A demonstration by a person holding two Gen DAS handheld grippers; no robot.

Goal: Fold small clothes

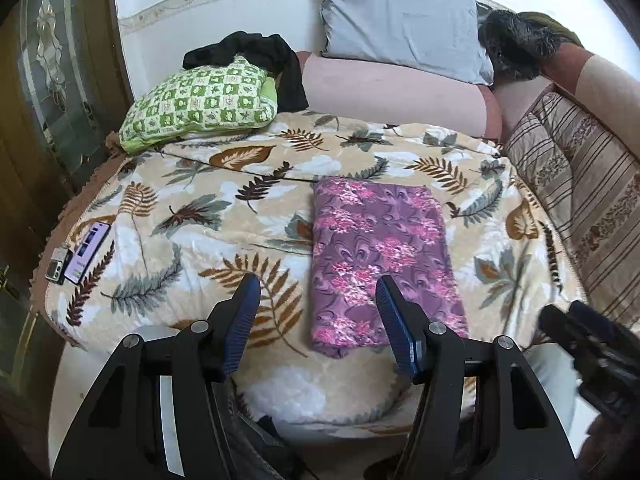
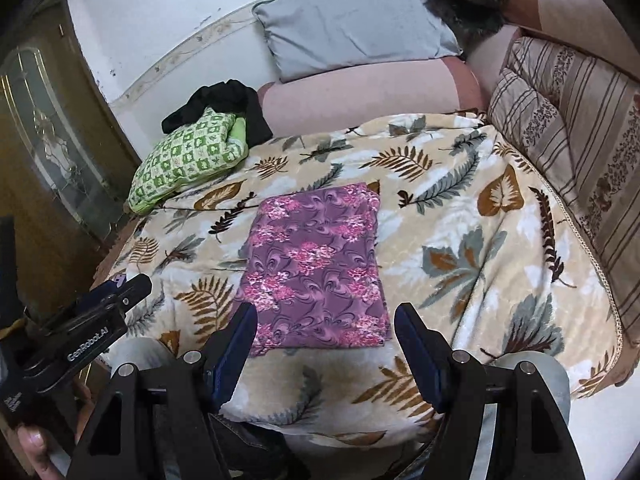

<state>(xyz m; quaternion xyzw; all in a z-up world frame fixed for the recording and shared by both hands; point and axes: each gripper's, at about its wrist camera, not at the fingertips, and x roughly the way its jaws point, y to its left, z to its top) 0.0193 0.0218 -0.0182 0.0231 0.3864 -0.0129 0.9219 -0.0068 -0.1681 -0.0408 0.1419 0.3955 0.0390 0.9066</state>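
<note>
A purple cloth with pink flowers (image 1: 380, 256) lies folded into a flat rectangle on the leaf-patterned blanket (image 1: 224, 208); it also shows in the right wrist view (image 2: 316, 264). My left gripper (image 1: 318, 286) is open and empty, held above the blanket just short of the cloth's near left edge. My right gripper (image 2: 326, 316) is open and empty, held above the cloth's near edge. Each gripper shows at the edge of the other's view: the right one (image 1: 588, 344) and the left one (image 2: 96, 316).
A green checked pillow (image 1: 200, 100) with a black garment (image 1: 256, 56) on it lies at the far left. A grey pillow (image 1: 404, 20), a pink bolster (image 1: 392, 92) and striped cushions (image 1: 580, 184) line the back and right. Two phones (image 1: 80, 256) lie at the blanket's left edge.
</note>
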